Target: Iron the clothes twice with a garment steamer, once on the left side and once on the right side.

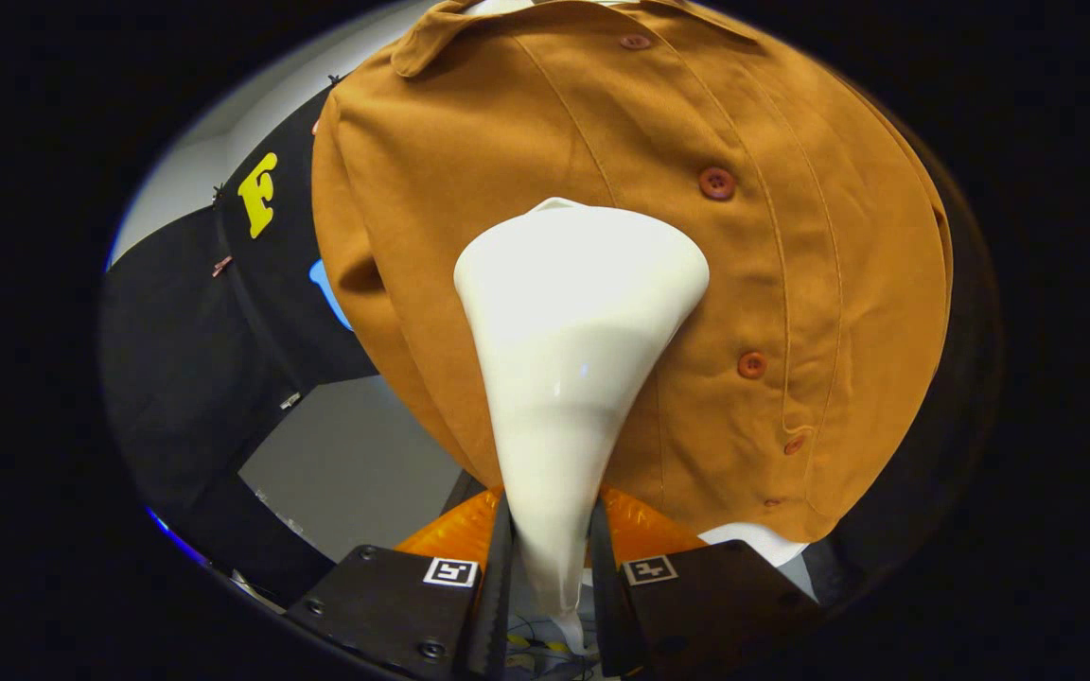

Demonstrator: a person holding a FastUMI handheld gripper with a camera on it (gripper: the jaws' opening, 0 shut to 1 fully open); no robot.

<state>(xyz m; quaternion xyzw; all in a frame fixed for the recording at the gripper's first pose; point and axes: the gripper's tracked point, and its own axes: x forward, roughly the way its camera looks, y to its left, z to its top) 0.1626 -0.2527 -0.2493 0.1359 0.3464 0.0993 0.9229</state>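
Tongs: the tongs are clamped on the narrow handle of the garment steamer, one finger pressing on each side of it, with only the handle's width between them.
Fingers: each finger runs up along the handle's lower part; a square printed marker sits on the block behind each one.
Garment steamer: the white garment steamer rises from between the fingers and widens like a funnel into a broad head, glossy, with a small highlight on its neck.
Steamer head: the wide end lies against the front of the shirt, at about mid-chest, just to the side of the button row; whether it presses into the cloth or only touches it cannot be told.
Shirt: a brown button-front shirt hangs upright beyond the fingers, collar at the top, hem near the fingers.
Buttons: reddish-brown buttons run down the placket beside the steamer head; the lower ones curve away toward the hem.
Seams: a stitched line runs down the cloth from the collar to the steamer head.
Under the hem: a bit of white material peeks out below the shirt's lower edge, and an orange surface shows just behind the fingers; what it is cannot be told.
Backdrop: black cloth wall beside the shirt, with a pale grey wall under and behind it.
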